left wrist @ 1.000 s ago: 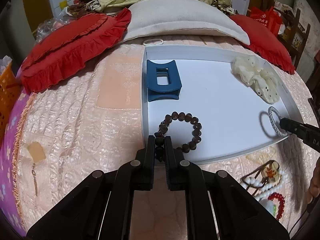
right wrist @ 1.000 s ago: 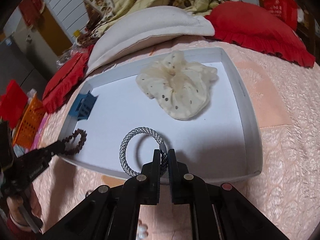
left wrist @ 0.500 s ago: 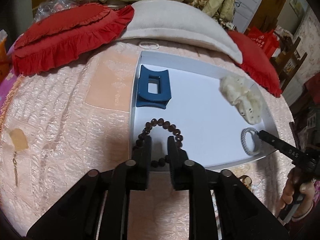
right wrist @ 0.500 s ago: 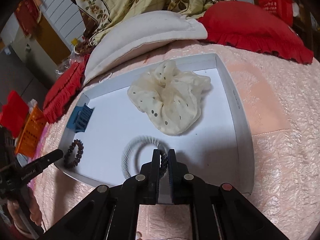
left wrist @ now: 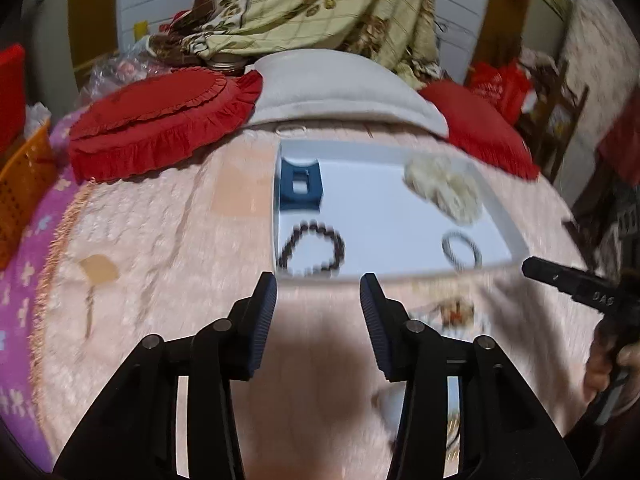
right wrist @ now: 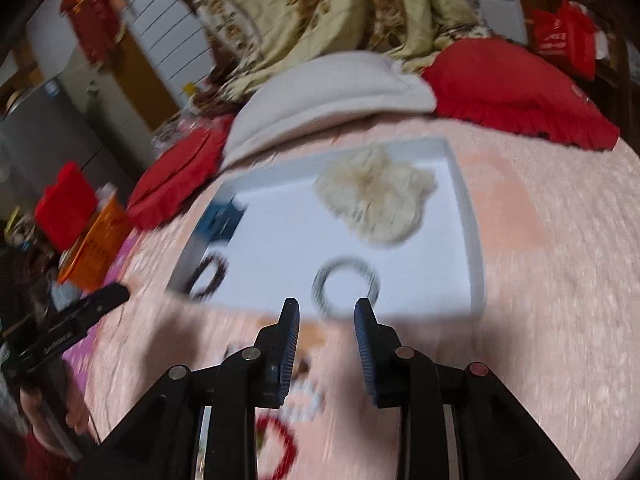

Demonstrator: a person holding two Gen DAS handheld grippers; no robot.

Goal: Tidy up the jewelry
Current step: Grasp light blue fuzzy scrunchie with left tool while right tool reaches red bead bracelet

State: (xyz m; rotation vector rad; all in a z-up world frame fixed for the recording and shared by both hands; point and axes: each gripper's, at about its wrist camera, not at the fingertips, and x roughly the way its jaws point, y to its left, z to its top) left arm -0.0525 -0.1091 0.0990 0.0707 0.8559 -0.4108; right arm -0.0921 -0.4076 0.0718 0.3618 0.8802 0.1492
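A white tray (left wrist: 384,148) lies on the pink bedspread. In it are a blue hair claw (left wrist: 300,185), a dark beaded bracelet (left wrist: 312,248), a grey braided hair tie (left wrist: 462,249) and a cream scrunchie (left wrist: 444,186). My left gripper (left wrist: 318,288) is open and empty, just short of the tray's near edge by the bracelet. My right gripper (right wrist: 327,312) is open and empty, just short of the hair tie (right wrist: 346,286). The bracelet (right wrist: 208,276), scrunchie (right wrist: 376,196) and tray (right wrist: 470,232) also show in the right wrist view. Both views are blurred.
More jewelry lies on the bedspread in front of the tray: a beaded piece (left wrist: 454,312), a red ring-shaped piece (right wrist: 280,452). Red cushions (left wrist: 160,124) and a white pillow (left wrist: 340,88) lie behind the tray. An orange basket (left wrist: 20,184) stands at left.
Both grippers have opened, let go of the bracelet and the hair tie inside the tray, and drawn back toward me and upward.
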